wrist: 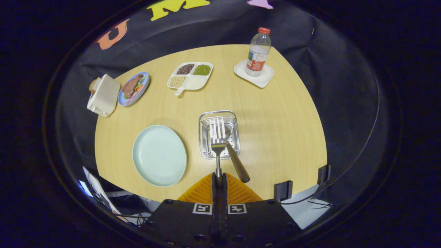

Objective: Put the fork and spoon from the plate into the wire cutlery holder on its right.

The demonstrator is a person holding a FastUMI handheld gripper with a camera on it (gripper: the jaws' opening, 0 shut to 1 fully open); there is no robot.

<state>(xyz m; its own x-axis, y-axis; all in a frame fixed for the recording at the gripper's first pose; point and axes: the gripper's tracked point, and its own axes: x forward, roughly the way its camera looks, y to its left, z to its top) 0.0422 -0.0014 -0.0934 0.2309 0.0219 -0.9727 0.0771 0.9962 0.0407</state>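
My gripper (219, 176) is shut on the handle of a metal fork (217, 136), whose tines point forward over the wire cutlery holder (203, 137). The holder is a small silver basket on the wooden table, just ahead of my fingers. A spoon with a brown wooden handle (237, 163) stands tilted in the holder, its handle leaning out over the near rim toward my fingers. The pale green plate (159, 155) lies left of the holder and has nothing on it.
Further back stand a white divided dish of beans (190, 75), a blue plate with food (133, 88), a white toaster (102, 96) and a water bottle (258, 51) on a white square coaster (265, 78). The table's near edge runs just under my fingers.
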